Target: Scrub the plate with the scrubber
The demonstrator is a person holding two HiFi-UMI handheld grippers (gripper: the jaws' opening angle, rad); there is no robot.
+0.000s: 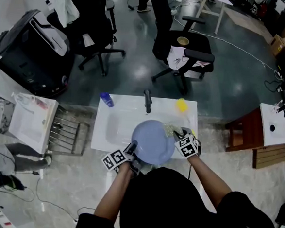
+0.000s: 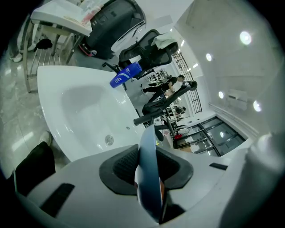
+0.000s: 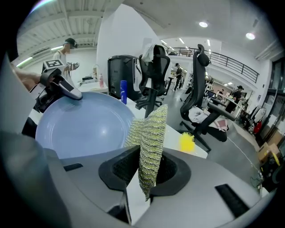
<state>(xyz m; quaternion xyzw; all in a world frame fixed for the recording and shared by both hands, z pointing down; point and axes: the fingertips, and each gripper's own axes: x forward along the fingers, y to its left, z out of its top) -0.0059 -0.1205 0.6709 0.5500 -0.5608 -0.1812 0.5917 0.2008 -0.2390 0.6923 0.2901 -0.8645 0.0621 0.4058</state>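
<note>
A light blue plate (image 1: 152, 141) is held over the white sink (image 1: 111, 128), near its front edge. My left gripper (image 1: 131, 151) is shut on the plate's near-left rim; in the left gripper view the plate (image 2: 148, 171) stands edge-on between the jaws. My right gripper (image 1: 180, 135) is shut on a yellow-green mesh scrubber (image 1: 170, 130) at the plate's right rim. In the right gripper view the scrubber (image 3: 150, 144) sticks up between the jaws, just beside the plate (image 3: 84, 126), with the left gripper (image 3: 55, 89) at the plate's far side.
A dark faucet (image 1: 147, 101) stands at the back of the sink, with a blue bottle (image 1: 106, 100) at its left and a yellow brush (image 1: 181, 105) at its right. A metal rack (image 1: 66, 130) stands left of the sink. Office chairs (image 1: 186, 48) are behind.
</note>
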